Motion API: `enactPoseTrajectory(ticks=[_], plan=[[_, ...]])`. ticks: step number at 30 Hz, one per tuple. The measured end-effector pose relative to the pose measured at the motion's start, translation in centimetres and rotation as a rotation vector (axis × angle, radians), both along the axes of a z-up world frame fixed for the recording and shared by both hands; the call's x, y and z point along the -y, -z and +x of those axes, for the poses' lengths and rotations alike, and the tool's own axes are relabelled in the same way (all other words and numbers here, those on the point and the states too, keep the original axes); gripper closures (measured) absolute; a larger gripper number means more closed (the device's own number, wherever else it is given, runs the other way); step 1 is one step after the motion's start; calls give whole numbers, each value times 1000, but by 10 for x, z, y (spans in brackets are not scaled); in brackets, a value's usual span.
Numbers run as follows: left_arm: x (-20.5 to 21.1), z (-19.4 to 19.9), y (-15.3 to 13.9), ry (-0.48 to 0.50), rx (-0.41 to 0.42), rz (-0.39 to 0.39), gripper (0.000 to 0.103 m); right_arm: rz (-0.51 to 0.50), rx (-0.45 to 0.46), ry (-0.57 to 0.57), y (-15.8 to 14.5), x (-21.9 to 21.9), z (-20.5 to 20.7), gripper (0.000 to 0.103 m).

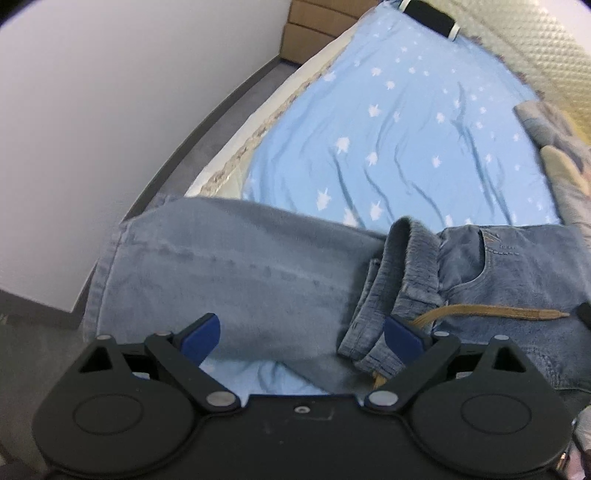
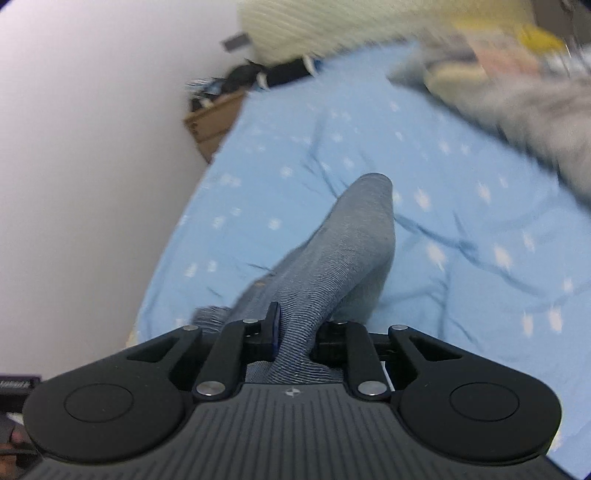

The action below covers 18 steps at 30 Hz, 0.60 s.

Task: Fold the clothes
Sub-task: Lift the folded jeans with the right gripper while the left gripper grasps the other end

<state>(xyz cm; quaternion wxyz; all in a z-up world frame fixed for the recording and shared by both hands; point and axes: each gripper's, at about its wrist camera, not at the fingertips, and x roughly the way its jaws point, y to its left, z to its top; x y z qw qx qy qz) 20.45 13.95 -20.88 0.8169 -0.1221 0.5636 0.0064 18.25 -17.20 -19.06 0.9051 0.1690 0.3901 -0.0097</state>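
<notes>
A pair of light blue jeans (image 1: 229,266) lies across the near end of a bed, leg to the left, waistband (image 1: 413,254) and a tan drawstring (image 1: 491,312) to the right. My left gripper (image 1: 303,338) is open just above the jeans, blue pads spread wide, nothing between them. My right gripper (image 2: 295,332) is shut on a fold of the jeans fabric (image 2: 343,251), which rises in a ridge away from the jaws above the sheet. The right wrist view is blurred.
The bed has a light blue sheet with white stars (image 1: 406,122). A grey and beige pile of clothes (image 1: 565,155) lies at the bed's right edge. A white wall (image 1: 92,110) and cardboard boxes (image 1: 314,29) stand to the left.
</notes>
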Motion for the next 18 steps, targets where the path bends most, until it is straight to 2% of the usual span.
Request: enactPoseTrajectory(ticks=[6, 9, 14, 18], plan=[[-83, 8, -7, 37, 33, -118, 8, -172, 113, -62, -63, -83, -7, 88], [-135, 10, -20, 20, 67, -132, 8, -230, 125, -44, -77, -141, -2, 89], [-225, 6, -33, -88, 112, -174, 8, -245, 127, -57, -82, -238, 10, 90], [-282, 0, -36, -177, 124, -169, 8, -260, 112, -130, -59, -310, 17, 92]])
